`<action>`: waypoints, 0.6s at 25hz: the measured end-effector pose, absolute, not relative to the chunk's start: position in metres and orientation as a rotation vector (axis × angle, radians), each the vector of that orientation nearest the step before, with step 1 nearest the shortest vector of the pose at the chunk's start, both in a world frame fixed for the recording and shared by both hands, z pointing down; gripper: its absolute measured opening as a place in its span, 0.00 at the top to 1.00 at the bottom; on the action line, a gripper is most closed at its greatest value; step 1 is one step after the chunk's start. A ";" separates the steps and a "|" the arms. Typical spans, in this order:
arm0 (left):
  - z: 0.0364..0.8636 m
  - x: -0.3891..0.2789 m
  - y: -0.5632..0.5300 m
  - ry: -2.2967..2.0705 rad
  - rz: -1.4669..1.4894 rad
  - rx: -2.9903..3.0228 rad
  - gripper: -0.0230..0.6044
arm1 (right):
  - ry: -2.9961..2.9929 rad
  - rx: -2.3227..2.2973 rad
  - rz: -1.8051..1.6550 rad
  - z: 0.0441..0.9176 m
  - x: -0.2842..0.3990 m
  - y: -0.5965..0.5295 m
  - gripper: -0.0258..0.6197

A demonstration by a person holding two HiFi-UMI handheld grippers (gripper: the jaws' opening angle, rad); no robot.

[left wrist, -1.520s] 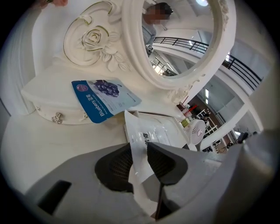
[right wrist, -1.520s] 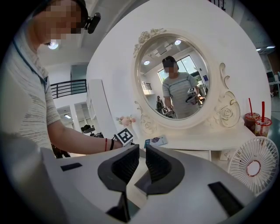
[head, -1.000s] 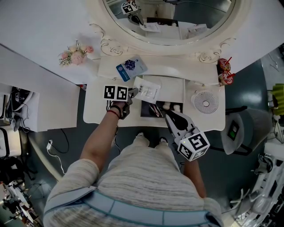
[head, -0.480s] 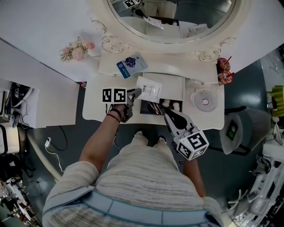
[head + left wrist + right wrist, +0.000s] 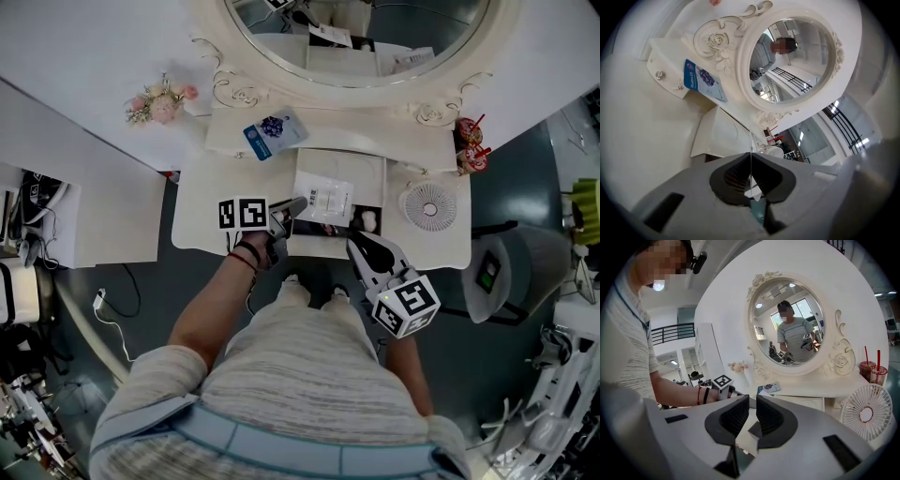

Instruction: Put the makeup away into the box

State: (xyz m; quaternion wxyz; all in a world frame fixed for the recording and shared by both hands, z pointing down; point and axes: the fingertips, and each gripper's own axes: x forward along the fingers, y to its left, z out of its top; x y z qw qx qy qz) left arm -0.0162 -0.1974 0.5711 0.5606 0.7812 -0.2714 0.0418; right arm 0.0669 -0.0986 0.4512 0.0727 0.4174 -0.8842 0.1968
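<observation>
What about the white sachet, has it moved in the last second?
Yes. The white sachet, pinched in the left gripper, has shifted right, toward the small fan.

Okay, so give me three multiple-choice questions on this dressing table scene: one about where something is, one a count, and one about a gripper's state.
1. Where does the flat blue-and-white packet lie?
A on the raised white shelf below the oval mirror
B on a chair
C on a windowsill

2. How many red cups with straws stand to the right of the mirror?
A one
B two
C four

3. What is the left gripper doing?
A wide open, empty
B shut on a thin white sachet
C shut on a lipstick

Answers:
1 A, the packet rests on the shelf by the mirror's frame.
2 B, two cups stand together there.
3 B, the left gripper view shows the sachet's edge pinched between closed jaws.
</observation>
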 end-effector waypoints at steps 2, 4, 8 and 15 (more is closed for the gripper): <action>0.577 -0.013 -0.191 -0.634 0.083 1.799 0.94 | -2.655 1.249 0.590 0.452 0.067 -0.096 0.94; 0.584 -0.010 -0.183 -0.626 0.069 1.750 0.94 | -2.652 1.248 0.591 0.452 0.067 -0.094 0.94; 0.599 -0.001 -0.167 -0.601 0.027 1.634 0.94 | -2.645 1.255 0.595 0.453 0.069 -0.092 0.94; 0.626 0.004 -0.146 -0.565 -0.020 1.424 0.94 | -2.640 1.253 0.597 0.456 0.069 -0.094 0.94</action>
